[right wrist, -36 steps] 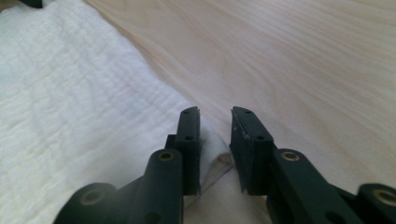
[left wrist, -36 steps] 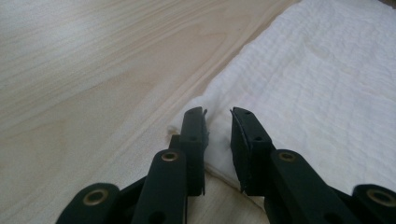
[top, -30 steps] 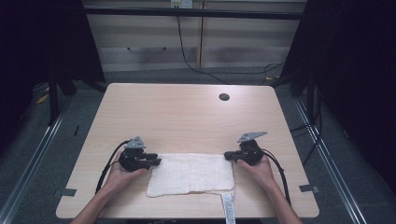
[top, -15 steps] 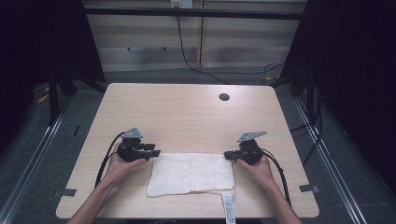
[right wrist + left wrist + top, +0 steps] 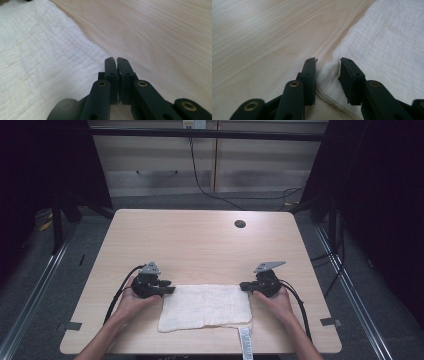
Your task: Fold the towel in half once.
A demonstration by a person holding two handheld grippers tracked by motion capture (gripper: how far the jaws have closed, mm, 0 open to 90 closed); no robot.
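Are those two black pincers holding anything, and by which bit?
The left gripper is open around the white cloth's corner, not clamped. The right gripper is shut at the cloth's edge; any hold is unclear.

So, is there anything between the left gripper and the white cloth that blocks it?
Nothing visible does. The left gripper is already at the corner of the white cloth, with a bunched bit of fabric between its open jaws. Around it there is bare table.
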